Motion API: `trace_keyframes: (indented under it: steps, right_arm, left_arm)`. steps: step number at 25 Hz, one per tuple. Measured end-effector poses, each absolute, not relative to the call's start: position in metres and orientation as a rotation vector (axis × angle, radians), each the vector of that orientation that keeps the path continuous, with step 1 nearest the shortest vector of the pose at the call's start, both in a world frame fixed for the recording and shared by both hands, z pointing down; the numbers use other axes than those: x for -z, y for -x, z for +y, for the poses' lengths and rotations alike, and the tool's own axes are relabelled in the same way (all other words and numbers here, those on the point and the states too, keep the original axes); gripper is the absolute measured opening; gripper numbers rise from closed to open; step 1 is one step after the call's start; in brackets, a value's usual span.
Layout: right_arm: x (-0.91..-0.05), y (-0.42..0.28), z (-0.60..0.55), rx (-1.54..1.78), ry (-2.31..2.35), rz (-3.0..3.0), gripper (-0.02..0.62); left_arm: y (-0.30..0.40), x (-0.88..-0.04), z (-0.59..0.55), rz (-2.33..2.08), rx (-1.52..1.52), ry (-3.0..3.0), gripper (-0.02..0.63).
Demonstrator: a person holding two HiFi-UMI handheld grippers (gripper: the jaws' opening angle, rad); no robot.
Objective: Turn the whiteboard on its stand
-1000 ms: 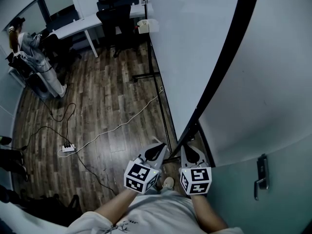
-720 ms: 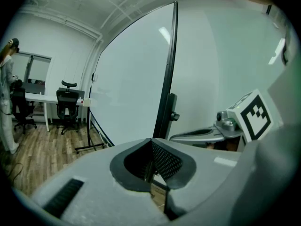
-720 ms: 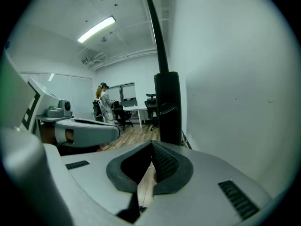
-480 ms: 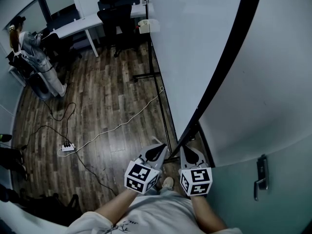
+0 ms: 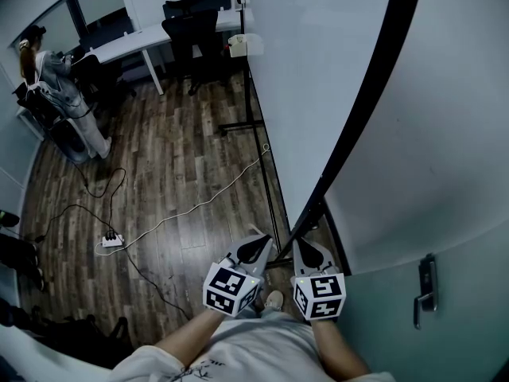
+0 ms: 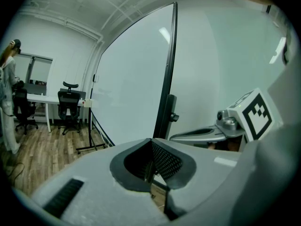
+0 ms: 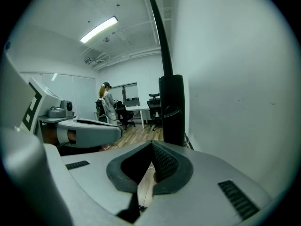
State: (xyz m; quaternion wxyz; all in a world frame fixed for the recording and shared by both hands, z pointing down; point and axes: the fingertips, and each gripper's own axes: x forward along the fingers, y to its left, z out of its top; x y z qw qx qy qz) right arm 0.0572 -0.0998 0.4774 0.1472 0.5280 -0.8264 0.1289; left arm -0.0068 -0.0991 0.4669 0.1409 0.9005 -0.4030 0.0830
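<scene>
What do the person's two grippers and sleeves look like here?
The left gripper and right gripper match: smooth light-grey bodies tapering to the jaws, with a dark-rimmed hollow holding black, dimpled pads. Each carries a white cube with black square markers. The person wears a white short-sleeved shirt with a small dark print.

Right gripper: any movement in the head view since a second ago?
No. The right gripper sits at the same spot below the dark edge of the whiteboard, with the same gap to the door handle.
</scene>
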Motion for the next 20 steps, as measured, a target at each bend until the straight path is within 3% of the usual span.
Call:
trace_keyframes:
  steps: [20]
  right_arm:
    - [-0.4755, -0.0524, -0.0983, -0.359, -1.500, -2.386, 0.006]
  left_arm:
    - [0.0084, -0.4621, -0.0963, -1.153, -0.239, -2.623, 0.009]
